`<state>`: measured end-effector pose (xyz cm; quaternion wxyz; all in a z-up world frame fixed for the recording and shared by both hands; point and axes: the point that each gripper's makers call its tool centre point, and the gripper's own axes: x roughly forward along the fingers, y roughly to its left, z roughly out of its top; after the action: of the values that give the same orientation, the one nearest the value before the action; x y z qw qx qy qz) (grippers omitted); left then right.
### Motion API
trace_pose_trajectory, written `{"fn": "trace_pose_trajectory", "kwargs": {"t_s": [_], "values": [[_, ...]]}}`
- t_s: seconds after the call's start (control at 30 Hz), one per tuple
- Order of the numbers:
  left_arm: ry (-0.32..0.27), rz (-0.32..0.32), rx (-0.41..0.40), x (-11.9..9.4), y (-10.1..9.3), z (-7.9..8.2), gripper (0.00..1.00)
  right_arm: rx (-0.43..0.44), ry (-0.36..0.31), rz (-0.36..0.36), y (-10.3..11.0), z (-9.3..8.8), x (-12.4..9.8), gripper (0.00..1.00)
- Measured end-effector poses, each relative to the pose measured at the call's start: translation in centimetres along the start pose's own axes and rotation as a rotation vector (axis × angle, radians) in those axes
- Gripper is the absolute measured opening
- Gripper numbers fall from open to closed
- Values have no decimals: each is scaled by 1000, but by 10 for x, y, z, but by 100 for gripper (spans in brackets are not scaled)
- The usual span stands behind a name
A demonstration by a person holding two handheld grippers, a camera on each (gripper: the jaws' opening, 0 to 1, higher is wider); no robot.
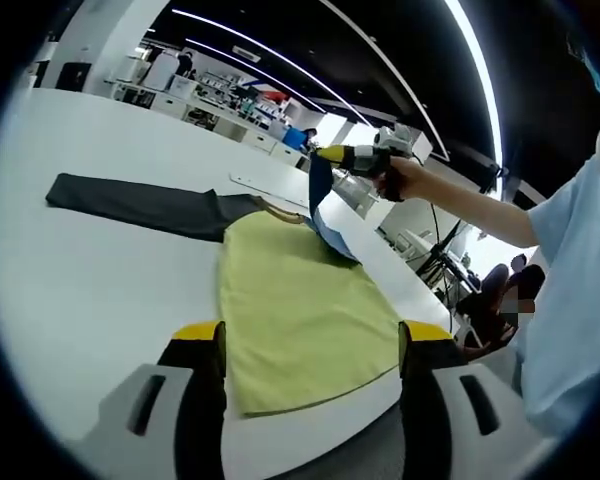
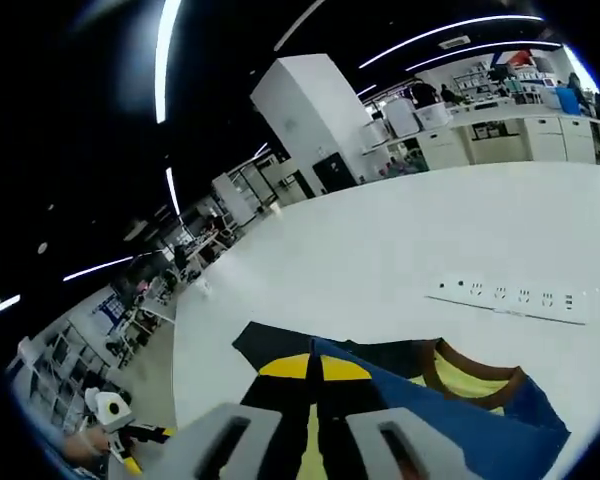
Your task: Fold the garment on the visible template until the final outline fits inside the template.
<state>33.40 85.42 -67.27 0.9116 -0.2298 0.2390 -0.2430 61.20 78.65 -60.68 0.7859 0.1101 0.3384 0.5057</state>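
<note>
A garment with a yellow-green body [image 1: 300, 310], a brown collar [image 2: 475, 375] and a dark grey sleeve [image 1: 140, 205] lies on the white table [image 1: 90, 280]. Its blue part [image 1: 325, 205] is lifted off the far right side. My right gripper [image 1: 330, 154], held by a hand, is shut on that blue cloth [image 2: 440, 415]. In the right gripper view my right gripper [image 2: 315, 366] has its yellow-tipped jaws pressed together. My left gripper [image 1: 310, 335] is wide open over the garment's near hem, nothing between its jaws. It also appears small at the lower left [image 2: 115, 420].
A white power strip [image 2: 505, 297] lies flat on the table beyond the collar. The table's near edge [image 1: 310, 425] runs just under my left jaws. A person in light blue [image 1: 570, 300] stands at the right. Desks and shelves fill the room behind.
</note>
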Motion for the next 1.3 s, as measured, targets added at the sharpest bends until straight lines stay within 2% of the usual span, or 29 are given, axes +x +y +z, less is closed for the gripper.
{"fn": "trace_pose_trajectory", "kwargs": {"t_s": [0.07,0.2,0.4,0.87,0.97,1.0,1.03,1.07,1.1,1.17,1.2,1.3], "values": [[-1,5,-4,0,1,0,67,-8,30,1,1,-6,14,0],[8,10,-6,1,3,-3,67,1,107,-24,-16,-33,45,0],[16,21,-9,1,7,-5,67,22,177,-58,-29,-64,76,0],[26,32,-19,2,12,-8,66,40,240,-53,-20,-93,102,0],[22,35,-19,2,12,-8,66,24,226,-9,-9,-92,105,2],[20,35,-20,2,13,-7,66,15,219,25,-2,-91,106,4],[19,34,-22,2,13,-7,66,11,223,30,1,-91,105,8],[18,34,-21,2,13,-7,66,-49,183,24,1,-83,105,16],[18,34,-19,1,13,-7,66,-82,164,19,2,-79,104,32],[19,28,-17,1,11,-7,66,-124,172,-3,-1,-80,99,51],[19,28,-16,1,11,-7,66,-162,187,-20,-5,-81,94,55],[16,23,-14,2,10,-7,66,-166,203,-29,-13,-86,85,51]]}}
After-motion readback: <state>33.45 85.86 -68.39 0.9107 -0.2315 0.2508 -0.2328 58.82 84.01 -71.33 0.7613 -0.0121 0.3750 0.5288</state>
